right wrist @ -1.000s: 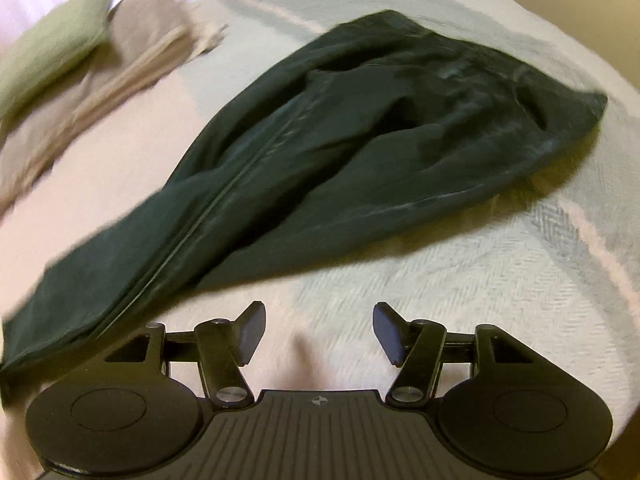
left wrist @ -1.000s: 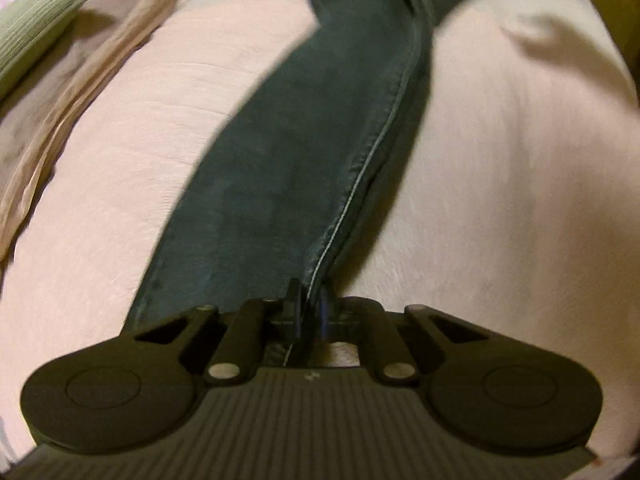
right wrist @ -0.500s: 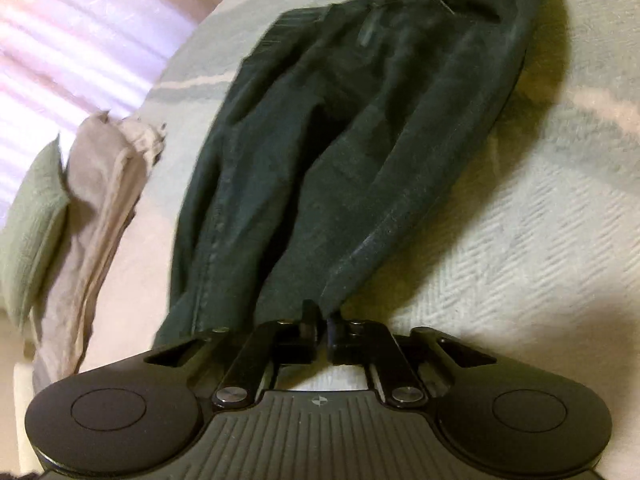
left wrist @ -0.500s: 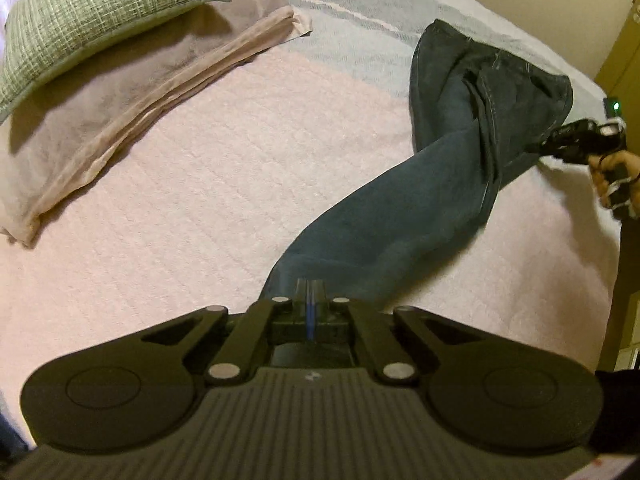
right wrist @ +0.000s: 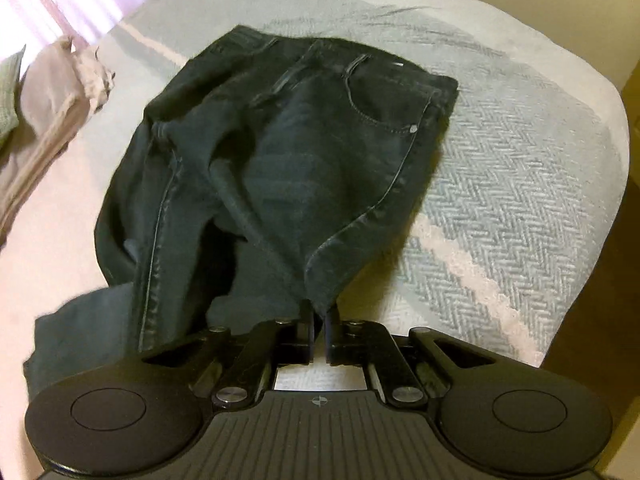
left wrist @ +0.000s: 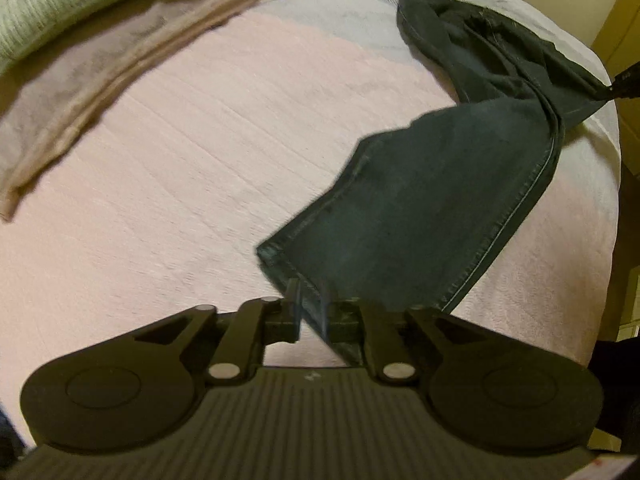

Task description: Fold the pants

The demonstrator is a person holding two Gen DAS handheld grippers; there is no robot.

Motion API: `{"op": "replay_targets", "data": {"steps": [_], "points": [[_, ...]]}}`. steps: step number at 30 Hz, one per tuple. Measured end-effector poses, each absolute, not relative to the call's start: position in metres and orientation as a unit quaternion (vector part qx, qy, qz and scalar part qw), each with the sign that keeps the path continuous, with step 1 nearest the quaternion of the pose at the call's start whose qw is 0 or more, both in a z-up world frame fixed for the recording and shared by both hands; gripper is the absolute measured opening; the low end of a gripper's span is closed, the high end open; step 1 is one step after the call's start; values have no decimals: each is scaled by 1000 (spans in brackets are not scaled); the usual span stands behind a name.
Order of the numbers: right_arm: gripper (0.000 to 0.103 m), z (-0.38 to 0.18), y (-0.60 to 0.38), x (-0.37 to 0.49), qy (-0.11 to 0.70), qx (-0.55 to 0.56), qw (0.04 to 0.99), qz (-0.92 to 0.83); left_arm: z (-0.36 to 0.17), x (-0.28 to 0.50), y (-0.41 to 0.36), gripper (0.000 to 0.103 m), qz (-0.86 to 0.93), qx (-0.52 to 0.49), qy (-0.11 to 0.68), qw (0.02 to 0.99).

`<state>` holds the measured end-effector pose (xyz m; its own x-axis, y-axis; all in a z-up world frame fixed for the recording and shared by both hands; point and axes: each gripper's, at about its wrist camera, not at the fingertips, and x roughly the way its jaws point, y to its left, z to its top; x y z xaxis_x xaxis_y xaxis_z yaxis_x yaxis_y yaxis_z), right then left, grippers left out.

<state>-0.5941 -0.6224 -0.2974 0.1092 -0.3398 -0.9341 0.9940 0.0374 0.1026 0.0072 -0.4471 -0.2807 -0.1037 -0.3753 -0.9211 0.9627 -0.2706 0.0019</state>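
Observation:
Dark denim pants (left wrist: pixel 432 200) lie across a bed. My left gripper (left wrist: pixel 310 296) is shut on the hem end of one leg, which hangs lifted and turned above the pink blanket (left wrist: pixel 200 152). In the right wrist view the pants (right wrist: pixel 304 152) spread out with the waistband and a front pocket at the far end. My right gripper (right wrist: pixel 319 314) is shut on a pinched fold of the outer side seam, raised off the bed. The right gripper's tip (left wrist: pixel 624 80) shows at the far right of the left wrist view, pulling the cloth taut.
A green pillow (left wrist: pixel 72 4) and a beige pillow (left wrist: pixel 92 80) lie at the bed's far left. A grey herringbone throw (right wrist: pixel 512 184) with a pale stripe covers the bed's end. The mattress edge drops off at the right, near a yellow cabinet (left wrist: pixel 624 32).
The right gripper went from open to shut on the pants' side and lifted it. The left gripper, still holding the leg end, carried it toward the waist, bending the leg.

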Motion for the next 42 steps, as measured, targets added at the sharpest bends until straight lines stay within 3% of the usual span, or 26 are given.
{"op": "replay_targets", "data": {"steps": [2, 4, 7, 9, 11, 18, 22, 24, 26, 33, 42], "points": [[16, -296, -612, -583, 393, 412, 609, -552, -299, 0, -449, 26, -666, 445, 335, 496], [31, -295, -596, -571, 414, 402, 605, -549, -313, -9, -448, 31, -668, 462, 318, 489], [34, -296, -570, -544, 435, 380, 617, -534, -335, -19, -439, 41, -677, 484, 299, 467], [36, -299, -555, -520, 442, 367, 637, -514, -344, -25, -433, 57, -684, 492, 281, 460], [40, -307, -546, -498, 447, 364, 663, -477, -353, -23, -434, 63, -682, 486, 285, 467], [45, -337, -540, -445, 457, 339, 703, -426, -380, 17, -484, 63, -639, 410, 334, 558], [46, -357, -554, -443, 450, 345, 698, -437, -400, 35, -521, 58, -644, 387, 352, 558], [46, -362, -561, -445, 426, 368, 696, -446, -407, 41, -530, 25, -657, 375, 377, 534], [46, -360, -569, -447, 400, 393, 693, -453, -399, 43, -531, 6, -658, 378, 370, 536], [46, -351, -573, -442, 390, 420, 656, -491, -298, 81, -481, 6, -674, 279, 399, 556], [46, -337, -560, -447, 394, 430, 646, -492, -251, 92, -392, 5, -641, 269, 472, 543]]}}
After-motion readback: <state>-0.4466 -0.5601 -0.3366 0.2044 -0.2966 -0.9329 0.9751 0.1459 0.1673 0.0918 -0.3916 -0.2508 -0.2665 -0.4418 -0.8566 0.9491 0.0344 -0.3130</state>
